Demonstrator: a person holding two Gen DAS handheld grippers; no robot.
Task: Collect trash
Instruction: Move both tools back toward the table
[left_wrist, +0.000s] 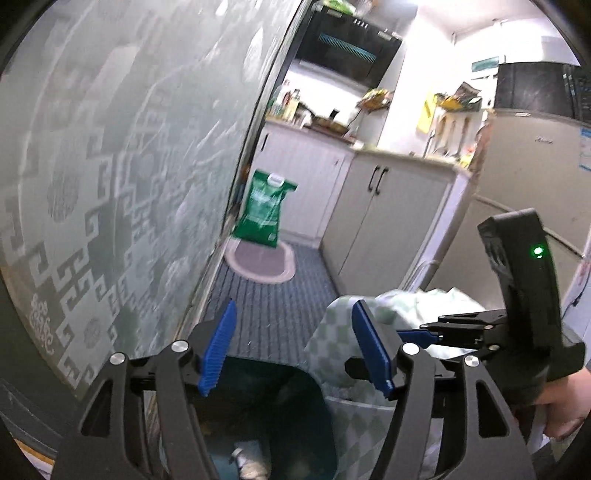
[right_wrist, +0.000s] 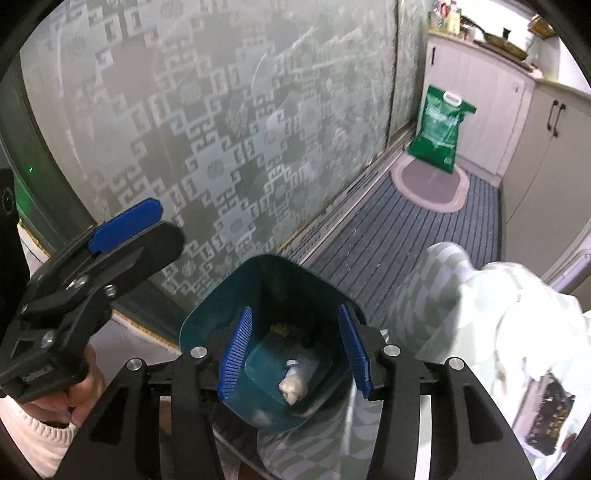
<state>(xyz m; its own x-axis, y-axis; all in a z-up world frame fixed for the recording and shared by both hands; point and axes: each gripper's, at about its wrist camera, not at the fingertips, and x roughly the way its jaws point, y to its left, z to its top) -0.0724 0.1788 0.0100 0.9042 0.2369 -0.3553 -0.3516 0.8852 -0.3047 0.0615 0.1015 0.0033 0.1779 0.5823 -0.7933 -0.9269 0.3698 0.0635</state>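
Right wrist view looks down into my teal plastic trash bin (right_wrist: 266, 295), low in the centre of the frame, with my right gripper (right_wrist: 293, 354) spread wide above its mouth and holding nothing. At the bin's bottom lie a crumpled whitish wad of trash (right_wrist: 293, 387) and some small yellow crumbs (right_wrist: 279, 328). My left gripper (right_wrist: 125, 225) shows at the left edge, and from this side I cannot tell how far it is open. Left wrist view shows my left gripper (left_wrist: 293, 347) open wide and empty over the same bin (left_wrist: 258, 406). A green printed bag (right_wrist: 437, 129) stands on an oval mat (right_wrist: 430, 188) at the upper right, beside the frosted patterned glass door (right_wrist: 221, 129).
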